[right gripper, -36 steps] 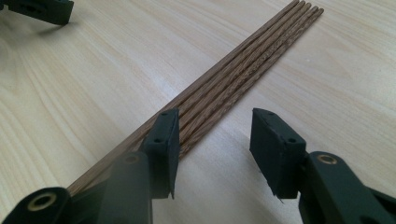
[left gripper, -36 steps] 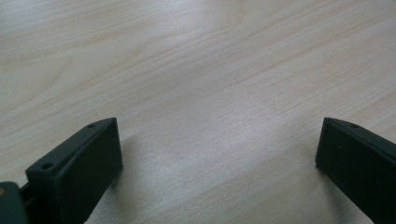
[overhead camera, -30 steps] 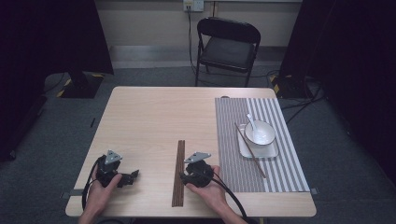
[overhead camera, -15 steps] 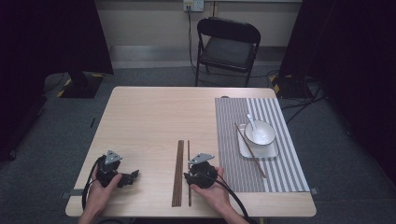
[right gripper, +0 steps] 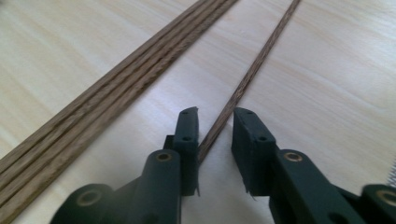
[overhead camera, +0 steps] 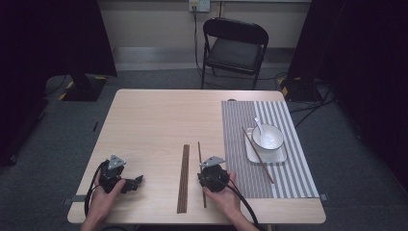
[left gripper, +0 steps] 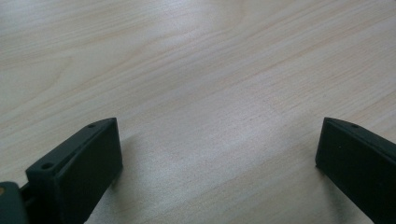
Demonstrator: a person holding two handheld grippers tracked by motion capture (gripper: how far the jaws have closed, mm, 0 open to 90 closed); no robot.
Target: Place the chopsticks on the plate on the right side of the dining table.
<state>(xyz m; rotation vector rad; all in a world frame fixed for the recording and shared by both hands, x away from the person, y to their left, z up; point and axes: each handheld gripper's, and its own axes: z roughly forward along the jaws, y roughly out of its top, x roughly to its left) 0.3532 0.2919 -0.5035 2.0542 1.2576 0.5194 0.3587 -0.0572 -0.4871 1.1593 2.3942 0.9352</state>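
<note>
Nearest the person, the right tongs (right gripper: pixel 215 122) straddle a single chopstick (right gripper: pixel 254 70) lying on the counter (overhead camera: pixel 144 125); their jaws have just been closing, and the stick runs between them with a sliver of gap visible on either side, so the pads probably do not yet press it, though the angle makes that hard to confirm. Compared with a second earlier, this stick now lies apart from the bundle of chopsticks (overhead camera: pixel 183 178), just to its right, which suggests it has been singled out for pickup and transfer toward the place setting. The left tongs (overhead camera: pixel 137 182) rest on bare counter near the front left corner, jaws spread wide and empty. Counts, near to far: two tongs; one separated chopstick; one bundle of about four sticks; one chopstick (overhead camera: pixel 258 155) on the striped placemat (overhead camera: pixel 235 120), leaning across the one tray (overhead camera: pixel 252 154); one bowl (overhead camera: pixel 267 137) holding one spoon (overhead camera: pixel 259 123); one folding chair (overhead camera: pixel 233 48) beyond.
</note>
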